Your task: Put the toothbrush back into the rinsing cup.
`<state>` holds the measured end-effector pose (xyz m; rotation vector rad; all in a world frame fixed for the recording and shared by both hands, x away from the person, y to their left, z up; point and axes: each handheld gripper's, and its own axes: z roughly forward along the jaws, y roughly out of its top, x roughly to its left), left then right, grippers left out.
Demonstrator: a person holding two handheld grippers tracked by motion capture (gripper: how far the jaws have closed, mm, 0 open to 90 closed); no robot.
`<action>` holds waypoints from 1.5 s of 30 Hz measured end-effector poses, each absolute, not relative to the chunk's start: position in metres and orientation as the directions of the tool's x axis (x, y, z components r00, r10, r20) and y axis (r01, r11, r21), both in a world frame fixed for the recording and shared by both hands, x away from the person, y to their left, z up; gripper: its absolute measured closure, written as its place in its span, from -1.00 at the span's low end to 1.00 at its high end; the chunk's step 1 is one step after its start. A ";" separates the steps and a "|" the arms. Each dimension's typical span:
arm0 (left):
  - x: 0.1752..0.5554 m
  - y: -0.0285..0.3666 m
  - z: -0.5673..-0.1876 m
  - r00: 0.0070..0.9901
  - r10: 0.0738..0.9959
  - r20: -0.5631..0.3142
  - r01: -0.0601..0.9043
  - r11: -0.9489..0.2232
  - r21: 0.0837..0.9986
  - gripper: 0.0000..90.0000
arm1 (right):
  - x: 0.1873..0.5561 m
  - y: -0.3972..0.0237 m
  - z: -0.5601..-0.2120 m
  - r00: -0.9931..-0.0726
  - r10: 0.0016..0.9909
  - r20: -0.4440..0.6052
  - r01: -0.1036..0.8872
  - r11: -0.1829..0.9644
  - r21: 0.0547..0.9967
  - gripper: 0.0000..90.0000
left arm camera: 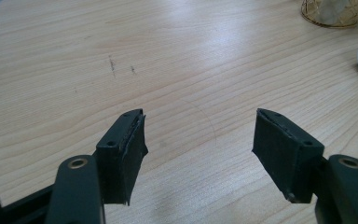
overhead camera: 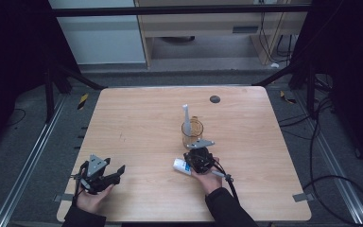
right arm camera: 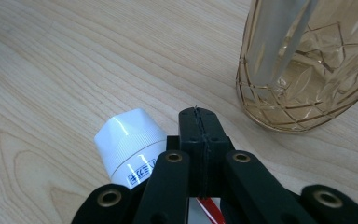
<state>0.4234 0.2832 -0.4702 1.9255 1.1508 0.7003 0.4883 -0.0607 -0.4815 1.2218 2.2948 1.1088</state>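
Black right gripper (right arm camera: 199, 122) sits closest to the lens in the right gripper view, jaws clenched pad to pad w/ nothing caught between them. White plastic tube (right arm camera: 130, 147) w/ a ribbed cap and blue-printed label lies on its side just beside the jaws at approx 9 o'clock; whether it touches them can't be told. Amber cut-glass cup (right arm camera: 298, 74) stands upright at approx 1 o'clock from the jaws, near but apart, w/ a pale grey-white stick-shaped item (overhead camera: 186, 116) leaning inside it, top sticking out above the rim. In the high view the tube (overhead camera: 181, 166) lies on the light wooden table (overhead camera: 137, 123) at 6 o'clock from the cup (overhead camera: 192, 132). Left gripper (left arm camera: 198, 140) is well apart toward 8 o'clock, jaws released, wide, bare wood between them.
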 end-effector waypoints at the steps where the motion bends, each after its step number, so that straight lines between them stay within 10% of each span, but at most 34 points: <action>1: 0.423 0.283 -0.470 0.441 0.895 0.067 0.471 -0.295 0.831 -0.25 | 0.488 -0.061 -0.481 -0.588 0.805 0.083 0.564 0.335 0.755 1.00; 45: 0.423 0.281 -0.471 0.450 0.890 0.069 0.479 -0.305 0.823 -0.26 | 0.467 -0.059 -0.478 -0.665 0.738 0.113 0.543 0.373 0.752 1.00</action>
